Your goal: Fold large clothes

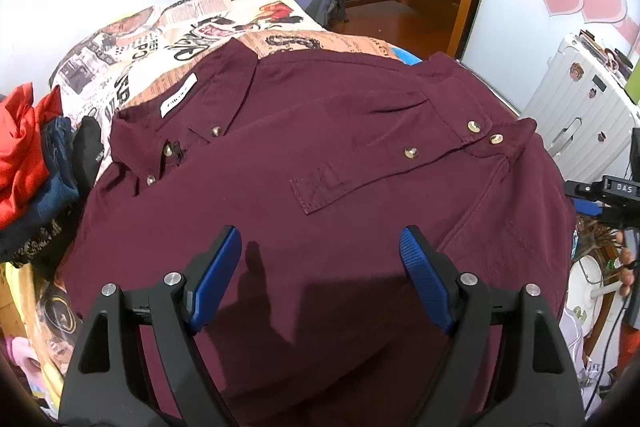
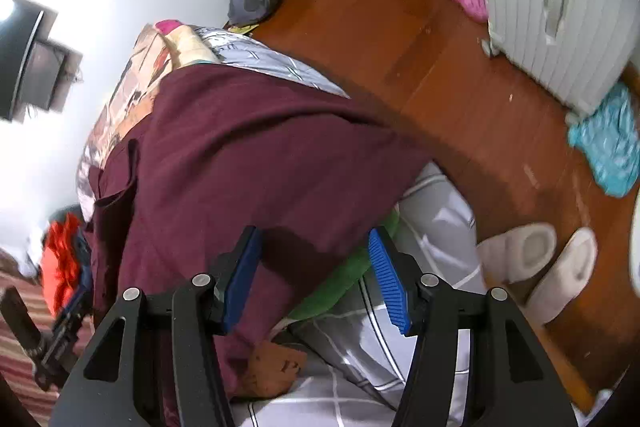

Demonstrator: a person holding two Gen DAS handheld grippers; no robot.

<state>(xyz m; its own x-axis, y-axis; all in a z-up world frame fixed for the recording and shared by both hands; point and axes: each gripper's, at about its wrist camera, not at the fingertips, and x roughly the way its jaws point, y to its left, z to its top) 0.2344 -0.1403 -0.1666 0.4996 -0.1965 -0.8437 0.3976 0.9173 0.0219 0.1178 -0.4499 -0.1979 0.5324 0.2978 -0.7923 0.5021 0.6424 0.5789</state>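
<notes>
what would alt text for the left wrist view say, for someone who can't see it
A maroon button-up shirt lies spread front-up on a bed with a printed bedspread, collar to the left. The left gripper hovers over its lower part with jaws open, holding nothing. A pile of red and dark clothes sits at the left edge.

**Surfaces and materials**

Maroon shirt [image 1: 328,163]: matt woven cloth, soft creases, shiny metallic-looking buttons [image 1: 411,152]; white woven label [image 1: 178,97] at the collar. Left gripper [image 1: 320,259]: matt black plastic arms, blue ribbed pads [image 1: 420,267], bright metal pins. Right gripper [image 2: 314,259]: same build. Bed cover [image 1: 168,39]: printed cloth, matt. Floor [image 2: 400,39]: reddish wood, glossy, scuffed. Suitcase [image 1: 576,95]: ribbed white hard plastic. Slippers [image 2: 516,259]: pale, fuzzy-looking.
</notes>
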